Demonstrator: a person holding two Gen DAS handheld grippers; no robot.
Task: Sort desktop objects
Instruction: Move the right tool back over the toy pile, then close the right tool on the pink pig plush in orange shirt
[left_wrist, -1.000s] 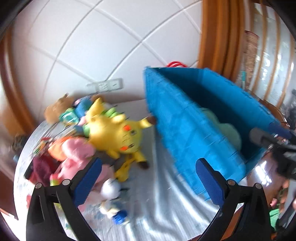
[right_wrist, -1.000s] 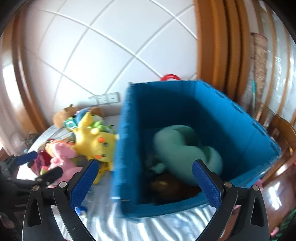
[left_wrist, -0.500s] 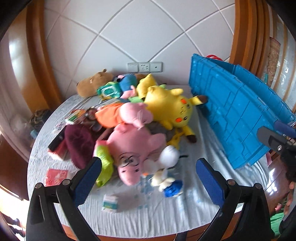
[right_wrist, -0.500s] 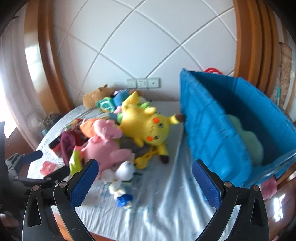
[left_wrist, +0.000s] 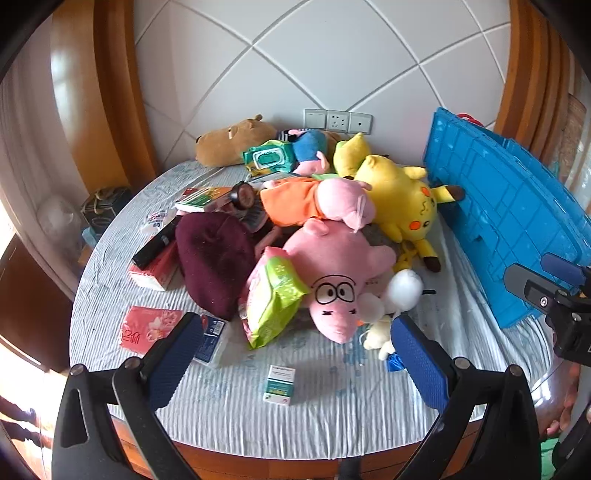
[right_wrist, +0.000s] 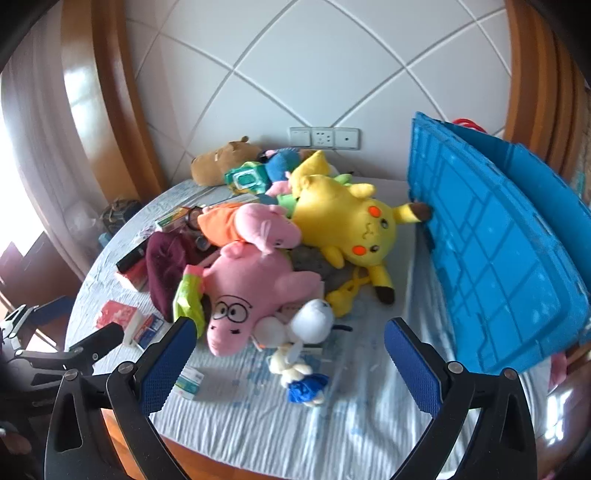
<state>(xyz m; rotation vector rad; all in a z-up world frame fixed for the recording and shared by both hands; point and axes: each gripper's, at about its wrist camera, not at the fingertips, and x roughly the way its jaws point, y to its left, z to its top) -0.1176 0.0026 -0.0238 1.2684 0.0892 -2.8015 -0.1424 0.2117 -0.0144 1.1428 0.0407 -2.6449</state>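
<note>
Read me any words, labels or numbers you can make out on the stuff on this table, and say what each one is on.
No text is legible.
Small green-and-white box: print too small.
Red packet: white marks, unreadable.
Blue-labelled packet: blurred.
Green wipes pack: label too small.
Green and orange box: print blurred.

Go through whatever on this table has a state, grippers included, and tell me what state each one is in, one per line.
Left gripper: open, holding nothing.
Right gripper: open, holding nothing.
Blue plastic crate: standing at the table's right side, inside hidden.
Yellow plush toy with red cheeks: lying down, ear tip against the crate.
Pink pig plush with drawn glasses: lying in the pile.
Green wet-wipes pack: lid shut.
Small white and green box: upright, closed.
</note>
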